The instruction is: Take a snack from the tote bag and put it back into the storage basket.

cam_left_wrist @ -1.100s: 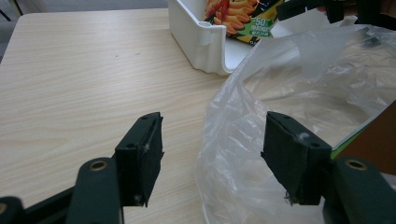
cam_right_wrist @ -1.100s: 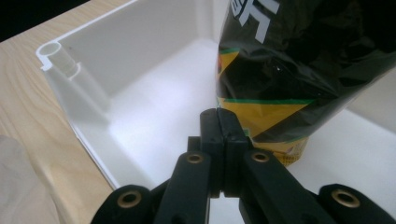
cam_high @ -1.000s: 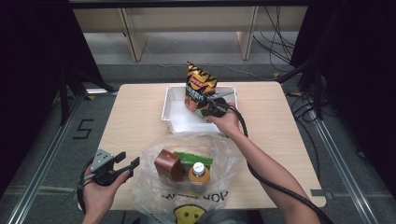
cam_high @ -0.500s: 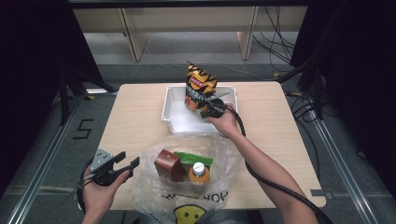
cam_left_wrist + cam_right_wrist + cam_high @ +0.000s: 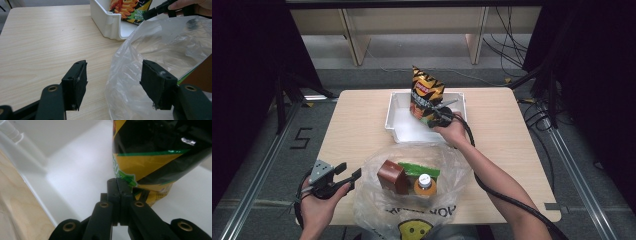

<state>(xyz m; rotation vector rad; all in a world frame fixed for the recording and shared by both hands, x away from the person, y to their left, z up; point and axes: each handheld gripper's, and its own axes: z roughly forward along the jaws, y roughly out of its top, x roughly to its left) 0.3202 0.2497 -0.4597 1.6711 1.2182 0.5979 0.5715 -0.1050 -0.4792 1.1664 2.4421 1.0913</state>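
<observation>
- Where the high view looks down on the table [image 5: 357, 120], we see our right gripper [image 5: 435, 116] at the middle of the frame, its jaws pinched on the lower edge of the snack bag [image 5: 426, 95], which stands upright in the white tray [image 5: 399, 122] just above centre
- Still in the high view, our left gripper [image 5: 346, 176] sits at the lower left, off the near-left edge of the table, jaws spread and holding nothing; beside it, at lower centre, lies the clear plastic bag [image 5: 377, 205] with a brown box [image 5: 393, 176], a green packet [image 5: 419, 170] and a capped bottle [image 5: 425, 183] inside
- From the left gripper view, our left gripper [image 5: 113, 83] shows its two black jaws well apart at the bottom of the frame, the right-hand one against the crinkled plastic bag [image 5: 140, 67]; the corner of the white tray [image 5: 107, 22] sits at the upper middle with the snack bag [image 5: 130, 8] inside it, and the other gripper's black jaw tip reaches the bag at the upper right
- From the right gripper view, our right gripper [image 5: 117, 185] has its jaws pressed together at the centre of the frame, clamping the bottom seam of the snack bag [image 5: 155, 157], whose black, yellow and green body occupies the upper right; the white tray floor [image 5: 75, 177] spreads behind and to the left, and a strip of wooden table [image 5: 17, 202] shows at the lower left
</observation>
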